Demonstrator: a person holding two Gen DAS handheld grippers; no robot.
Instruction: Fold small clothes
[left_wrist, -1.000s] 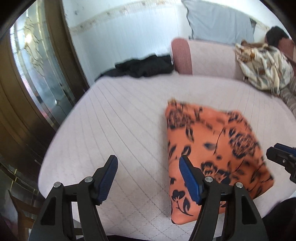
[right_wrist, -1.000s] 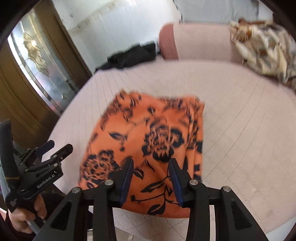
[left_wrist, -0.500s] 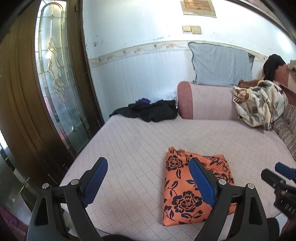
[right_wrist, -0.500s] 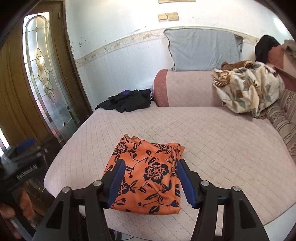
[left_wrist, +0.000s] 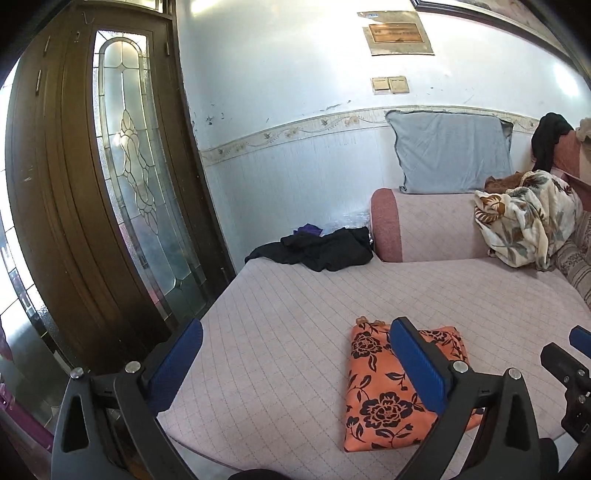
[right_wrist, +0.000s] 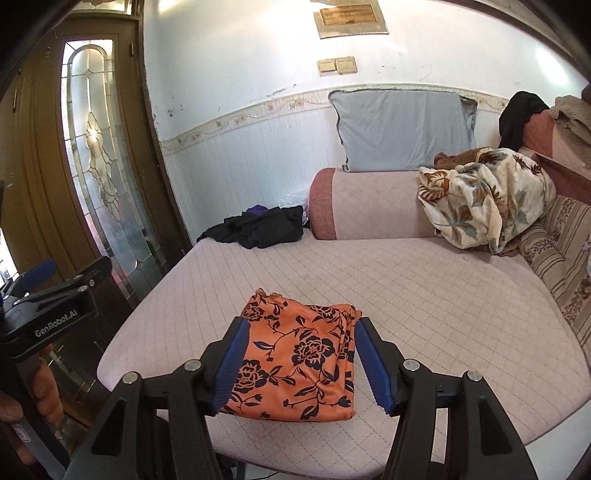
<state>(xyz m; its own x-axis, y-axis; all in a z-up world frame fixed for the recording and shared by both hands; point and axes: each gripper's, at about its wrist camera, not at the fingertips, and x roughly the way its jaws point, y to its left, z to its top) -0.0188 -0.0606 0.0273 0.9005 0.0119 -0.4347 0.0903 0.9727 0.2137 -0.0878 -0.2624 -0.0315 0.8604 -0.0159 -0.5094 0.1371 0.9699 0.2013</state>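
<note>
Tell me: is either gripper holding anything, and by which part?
Nothing held. Left gripper, jaws opening, and right gripper are both empty; folded orange floral garment lies free on the cushion.

The wall plaque (left_wrist: 399, 37) lettering looks too small to read.

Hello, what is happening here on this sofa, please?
A person holds tongs in each hand, folding small clothes. An orange flowered cloth lies folded on the pink sofa seat. Neither the left tongs, whose jaws are opening, nor the right tongs hold anything. A black garment lies unfolded at the far edge, possibly next.
</note>
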